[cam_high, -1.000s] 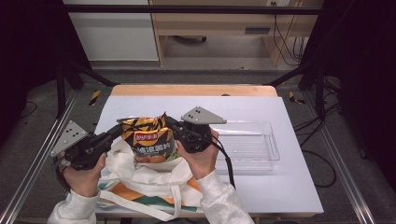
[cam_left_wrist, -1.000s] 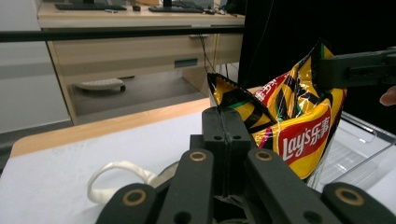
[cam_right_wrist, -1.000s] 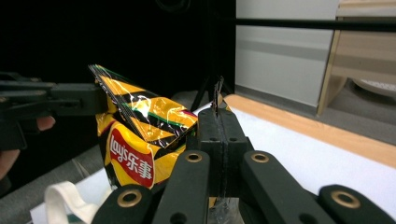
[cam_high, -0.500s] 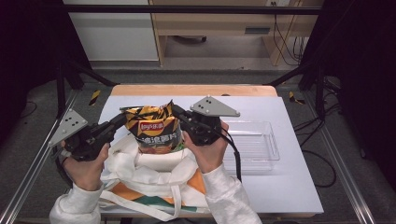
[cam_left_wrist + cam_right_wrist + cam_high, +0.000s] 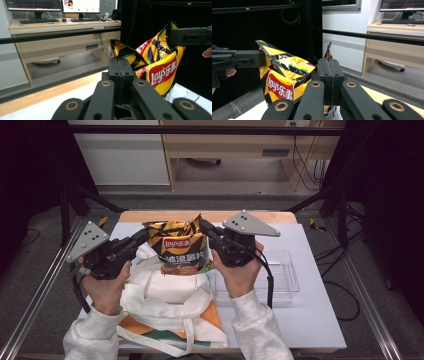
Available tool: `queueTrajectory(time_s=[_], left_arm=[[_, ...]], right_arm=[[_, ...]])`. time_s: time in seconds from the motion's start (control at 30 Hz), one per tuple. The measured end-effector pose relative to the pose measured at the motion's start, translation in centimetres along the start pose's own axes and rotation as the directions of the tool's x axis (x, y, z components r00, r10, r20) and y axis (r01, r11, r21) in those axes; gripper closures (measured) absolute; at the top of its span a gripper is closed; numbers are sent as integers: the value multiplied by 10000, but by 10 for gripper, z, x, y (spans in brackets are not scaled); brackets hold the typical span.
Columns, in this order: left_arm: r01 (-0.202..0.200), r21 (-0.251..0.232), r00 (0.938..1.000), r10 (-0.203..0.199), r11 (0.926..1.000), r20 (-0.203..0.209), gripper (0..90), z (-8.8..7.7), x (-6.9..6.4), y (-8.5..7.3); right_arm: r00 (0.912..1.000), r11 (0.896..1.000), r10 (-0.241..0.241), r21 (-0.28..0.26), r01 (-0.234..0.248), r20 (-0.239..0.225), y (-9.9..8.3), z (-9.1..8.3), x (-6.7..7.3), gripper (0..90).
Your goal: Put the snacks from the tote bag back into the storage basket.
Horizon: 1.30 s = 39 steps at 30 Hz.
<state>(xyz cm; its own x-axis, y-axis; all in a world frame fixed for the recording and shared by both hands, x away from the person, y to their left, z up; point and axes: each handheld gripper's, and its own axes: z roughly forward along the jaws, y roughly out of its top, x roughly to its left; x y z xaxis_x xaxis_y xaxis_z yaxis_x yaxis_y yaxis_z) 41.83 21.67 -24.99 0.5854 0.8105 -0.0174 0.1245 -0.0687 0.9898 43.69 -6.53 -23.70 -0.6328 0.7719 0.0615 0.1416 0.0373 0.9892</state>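
Yellow chip bag (image 5: 181, 249) — pinched (both top corners) — above tote bag (image 5: 165, 307).

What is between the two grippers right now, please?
A Lay's chip bag hangs between the left gripper and the right gripper, each pinching a top corner, in the high view.

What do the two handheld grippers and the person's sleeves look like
Both the left gripper and the right gripper are matte black, with flat linkage bars pinned by brass-ringed pivots. Each carries a grey three-cornered plate dotted with small holes, and a black cable trails from each. The person wears white knitted sleeves.
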Motion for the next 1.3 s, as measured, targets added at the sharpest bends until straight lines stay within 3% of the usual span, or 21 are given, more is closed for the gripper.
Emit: queueTrajectory(time_s=[0.43, 1.3], left_arm=[[-68, -86, 9993, 71, 9999, 371, 900, 29, -20, 12], [-186, 107, 9938, 173, 9998, 1096, 900, 87, -57, 15]], right_arm=[[9980, 9997, 45, -225, -31, 626, 7, -23, -23, 900], [9839, 9994, 291, -249, -251, 1763, 2, -56, -70, 900]])
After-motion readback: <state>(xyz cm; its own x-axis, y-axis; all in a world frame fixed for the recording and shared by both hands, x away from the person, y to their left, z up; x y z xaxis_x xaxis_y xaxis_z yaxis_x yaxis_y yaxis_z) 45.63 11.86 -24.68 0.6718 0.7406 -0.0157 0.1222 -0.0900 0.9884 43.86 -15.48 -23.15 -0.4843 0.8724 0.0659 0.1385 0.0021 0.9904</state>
